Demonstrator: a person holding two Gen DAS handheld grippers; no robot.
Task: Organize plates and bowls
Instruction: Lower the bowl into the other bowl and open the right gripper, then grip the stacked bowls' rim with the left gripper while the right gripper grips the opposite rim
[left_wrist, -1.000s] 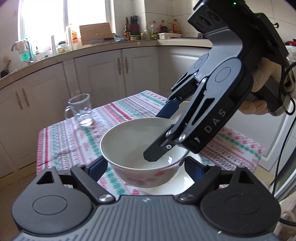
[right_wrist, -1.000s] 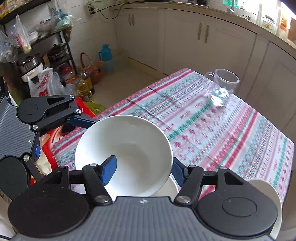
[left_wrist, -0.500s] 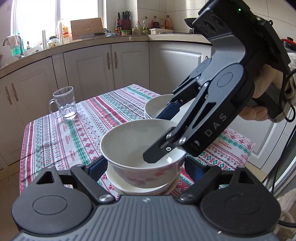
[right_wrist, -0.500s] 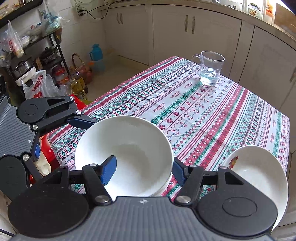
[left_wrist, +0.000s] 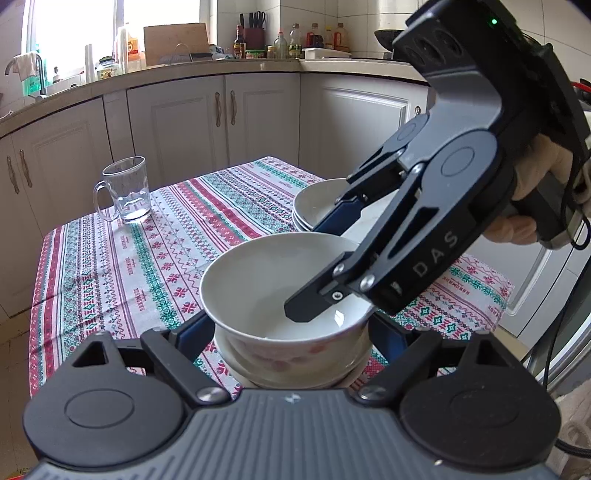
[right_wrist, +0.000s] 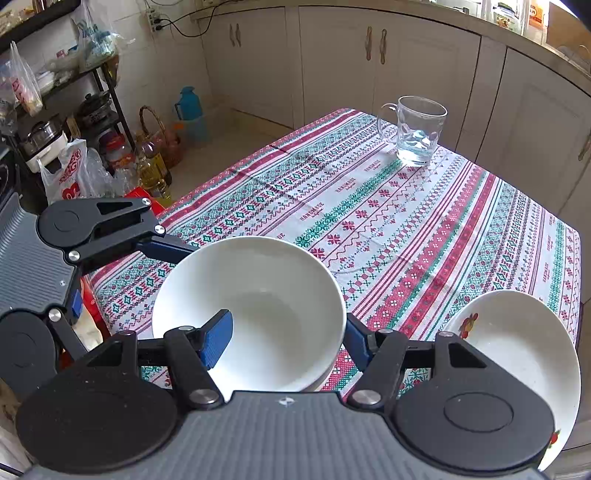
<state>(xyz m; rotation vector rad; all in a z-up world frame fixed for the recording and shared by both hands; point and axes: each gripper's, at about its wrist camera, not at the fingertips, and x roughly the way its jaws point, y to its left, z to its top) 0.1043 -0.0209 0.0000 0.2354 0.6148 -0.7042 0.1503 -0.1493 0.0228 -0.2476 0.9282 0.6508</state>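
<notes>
A white bowl (left_wrist: 266, 280) with faint red flowers rests in a shallower white dish (left_wrist: 295, 380) at the table's near edge. My left gripper (left_wrist: 291, 330) is shut on it, one blue pad on each side of its lower body. My right gripper (left_wrist: 303, 271) reaches in from the right and stands open astride the rim. In the right wrist view the right gripper (right_wrist: 286, 336) has its left pad free inside the bowl (right_wrist: 266, 306). Its right pad lies against the outer wall. A stack of white plates (left_wrist: 314, 203) sits behind it.
A glass mug (left_wrist: 127, 192) holding a little water stands at the far corner of the patterned tablecloth (left_wrist: 110, 266). The plate stack (right_wrist: 517, 354) lies near the table's right edge. A person's hand (left_wrist: 535, 184) holds the right gripper. Bottles and bags crowd the floor to the left.
The bowl has come down with both grippers and now sits in the white dish it hung above. Both views have swung, so the plate stack has come into sight. The jaws look unchanged.
</notes>
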